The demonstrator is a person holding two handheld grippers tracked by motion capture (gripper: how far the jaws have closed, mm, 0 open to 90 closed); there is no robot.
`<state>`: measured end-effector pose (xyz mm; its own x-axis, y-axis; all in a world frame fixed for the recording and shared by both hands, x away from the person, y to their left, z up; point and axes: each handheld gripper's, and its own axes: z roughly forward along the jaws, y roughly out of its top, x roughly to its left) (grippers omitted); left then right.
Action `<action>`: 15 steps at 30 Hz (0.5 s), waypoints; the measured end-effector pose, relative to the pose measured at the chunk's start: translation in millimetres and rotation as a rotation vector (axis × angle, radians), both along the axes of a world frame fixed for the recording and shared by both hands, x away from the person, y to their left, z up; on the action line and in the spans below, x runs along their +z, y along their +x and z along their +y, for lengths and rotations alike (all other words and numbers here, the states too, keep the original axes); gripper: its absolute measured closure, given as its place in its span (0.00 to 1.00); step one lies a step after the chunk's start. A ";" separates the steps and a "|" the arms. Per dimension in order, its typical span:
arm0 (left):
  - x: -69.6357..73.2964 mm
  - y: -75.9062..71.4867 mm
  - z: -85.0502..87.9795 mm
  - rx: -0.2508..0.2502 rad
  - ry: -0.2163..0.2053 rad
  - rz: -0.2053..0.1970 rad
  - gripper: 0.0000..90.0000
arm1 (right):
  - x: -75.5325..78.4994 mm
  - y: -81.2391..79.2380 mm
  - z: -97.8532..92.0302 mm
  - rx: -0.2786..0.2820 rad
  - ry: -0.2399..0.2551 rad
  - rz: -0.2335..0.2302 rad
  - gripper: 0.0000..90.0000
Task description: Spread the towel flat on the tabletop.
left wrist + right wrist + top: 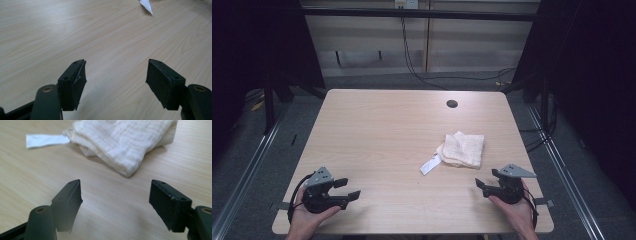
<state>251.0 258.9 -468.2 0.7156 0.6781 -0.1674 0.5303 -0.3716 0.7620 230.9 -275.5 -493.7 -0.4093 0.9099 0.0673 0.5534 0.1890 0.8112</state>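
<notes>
Table (377, 135): light wood-grain top, prob. laminate, smooth w/ a soft satin sheen; fine streaky grain clear in both gripper views. Cloth (463, 149) at approx. 3 o'clock from table centre: cream woven fabric, crinkly gauze-like texture, matt, soft folds. White tag (430, 165) at its 8 o'clock corner: flat, smooth, matt, paper or ribbon, can't tell which. Left gripper (348, 189): black plastic-looking body, matt; grey plate on top looks like dull metal. Its pads (160, 83): black rubbery sheet, matt, slightly rough, edges frayed. Right gripper (480, 184): same black matt finish, grey plate; pads (163, 203) dull, fine-grained. Floor round table: grey, matt, carpet-like.
</notes>
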 end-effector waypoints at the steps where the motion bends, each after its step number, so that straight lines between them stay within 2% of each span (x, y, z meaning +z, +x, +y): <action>1: 0.0 0.0 0.0 0.000 0.000 0.000 0.35 | 0.0 0.0 0.0 0.000 0.000 0.000 0.28; 3: 0.1 1.6 -0.8 0.008 -0.007 -0.002 0.35 | 2.1 -0.8 -2.2 0.001 0.016 -0.006 0.28; 4: 0.4 1.7 -1.3 0.009 0.003 -0.014 0.35 | 2.6 -1.5 -3.2 0.005 0.030 -0.010 0.29; 5: 0.4 1.3 -2.2 0.009 0.004 -0.016 0.35 | 3.1 -2.3 -4.1 0.015 0.048 -0.007 0.33; 6: 0.1 0.9 -3.1 0.003 0.008 -0.012 0.35 | 4.8 -4.7 -4.3 0.061 0.064 -0.006 0.43; 11: 1.5 -1.5 -0.9 0.008 -0.003 -0.020 0.35 | 11.0 -7.5 -1.0 0.090 0.085 -0.008 0.43; 15: 2.3 -2.0 3.9 0.025 -0.026 -0.020 0.35 | 21.2 -10.4 0.6 0.077 0.097 -0.021 0.42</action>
